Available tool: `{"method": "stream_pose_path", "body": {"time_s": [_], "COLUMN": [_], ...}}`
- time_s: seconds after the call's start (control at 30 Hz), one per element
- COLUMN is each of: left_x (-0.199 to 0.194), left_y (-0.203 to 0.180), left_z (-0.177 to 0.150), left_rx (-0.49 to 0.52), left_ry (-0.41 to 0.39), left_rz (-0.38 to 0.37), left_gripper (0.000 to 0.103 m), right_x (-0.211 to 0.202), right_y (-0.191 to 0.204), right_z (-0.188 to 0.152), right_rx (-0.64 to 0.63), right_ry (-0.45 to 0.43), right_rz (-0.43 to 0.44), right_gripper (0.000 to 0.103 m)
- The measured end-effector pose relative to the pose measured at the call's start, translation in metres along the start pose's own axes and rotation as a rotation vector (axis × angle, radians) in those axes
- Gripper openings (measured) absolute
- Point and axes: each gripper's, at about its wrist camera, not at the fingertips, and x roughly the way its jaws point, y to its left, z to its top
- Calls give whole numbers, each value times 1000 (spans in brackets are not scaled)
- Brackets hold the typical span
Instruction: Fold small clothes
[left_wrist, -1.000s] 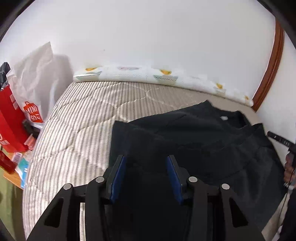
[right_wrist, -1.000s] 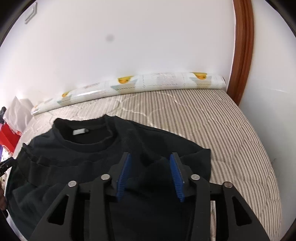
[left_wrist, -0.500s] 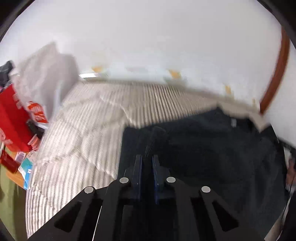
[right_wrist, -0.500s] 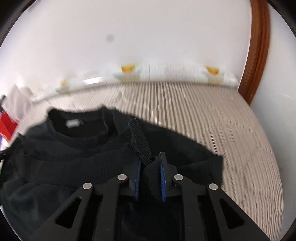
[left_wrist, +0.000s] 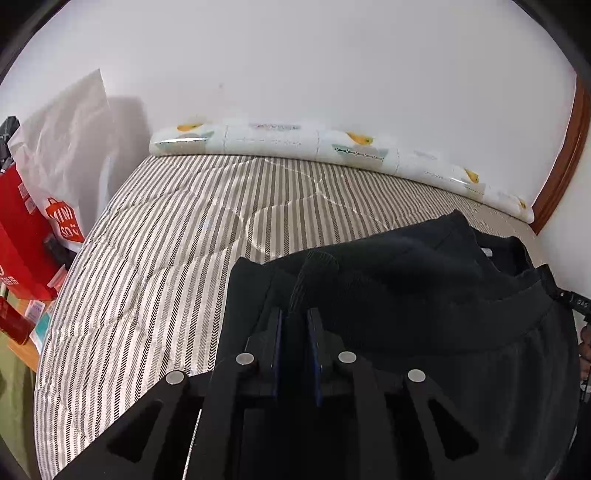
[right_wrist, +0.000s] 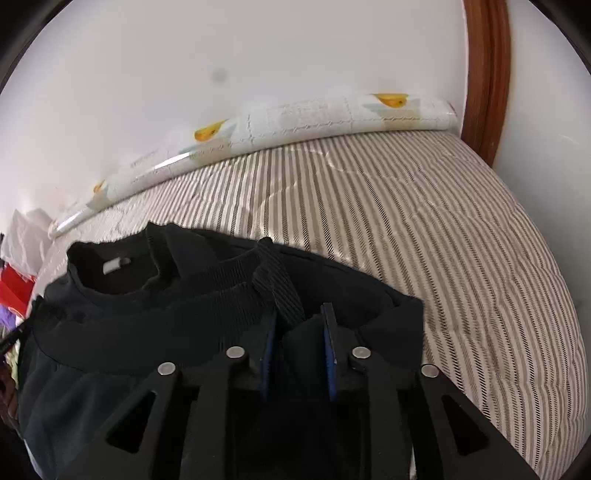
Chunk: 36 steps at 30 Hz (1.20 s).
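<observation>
Two hand-held grippers pinch the ribbed hem of a black sweater (left_wrist: 424, 295) lying on a striped mattress (left_wrist: 166, 240). Left gripper (left_wrist: 295, 321) and right gripper (right_wrist: 299, 314) each have dark fabric between narrow jaws that are easing apart, hem folded up toward the collar.

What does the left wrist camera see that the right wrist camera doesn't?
Only the left wrist view shows the white shopping bag with its orange logo. Only the right wrist view shows the wooden door frame up close and the shirt's neck label. Both show the black shirt, the striped bed cover and the rolled printed mat. Each gripper's jaws hold a pinch of black cloth while opening.
</observation>
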Motion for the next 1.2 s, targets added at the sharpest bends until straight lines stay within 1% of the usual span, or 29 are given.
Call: {"method": "stream_pose_path", "body": {"time_s": [0.07,0.17,0.2,0.27,0.3,0.37,0.43,0.5,0.6,0.67,0.77,0.83,0.87,0.93,1.03,1.1,1.17,1.2], "left_x": [-2,-8,-10,-16,-20,-30,-41,-54,-70,-84,-101,-109,-116,-125,-140,-150,-159,-161], "left_y": [1,0,0,0,1,4,9,17,26,33,46,54,62,70,81,89,98,102], "left_z": [0,-2,-5,-11,-16,-25,-33,-44,-64,-80,-106,-122,-132,-144,-160,-168,-174,-177], "left_rx": [2,9,16,22,24,27,20,7,-4,-7,-28,-44,-71,-99,-109,-114,-112,-113], "left_ry": [10,31,41,58,62,58,48,47,54,48,54,56,53,54,34,32,25,24], "left_rz": [1,4,4,4,3,8,7,-5,-9,-10,-12,-11,-37,-61,-68,-53,-28,-29], "left_gripper": [17,26,28,29,30,34,40,42,42,42,42,44,45,46,47,47,47,47], "right_x": [-8,-19,-26,-40,-45,-60,-76,-91,-116,-124,-127,-123,-120,-110,-98,-98,-105,-108], "right_y": [0,3,1,0,-1,-4,-2,2,20,38,82,118,136,172,223,254,276,285], "right_z": [-3,-13,-19,-29,-31,-41,-50,-57,-67,-72,-84,-96,-103,-117,-140,-156,-170,-177], "right_rx": [0,-42,-50,-68,-74,-94,-114,-124,-123,-127,-170,-202,-219,-254,-312,-363,-401,-411], "right_ry": [-6,-7,-10,-20,-23,-39,-49,-65,-88,-101,-102,-98,-96,-79,-47,-43,-61,-71], "right_rz": [-9,-42,-60,-89,-101,-164,-256,-292,-235,-198,-124,-74,-49,-31,9,33,41,46], "right_gripper": [25,28,34,36,40,43,43,43,44,49,53,55,56,56,56,56,56,56]}}
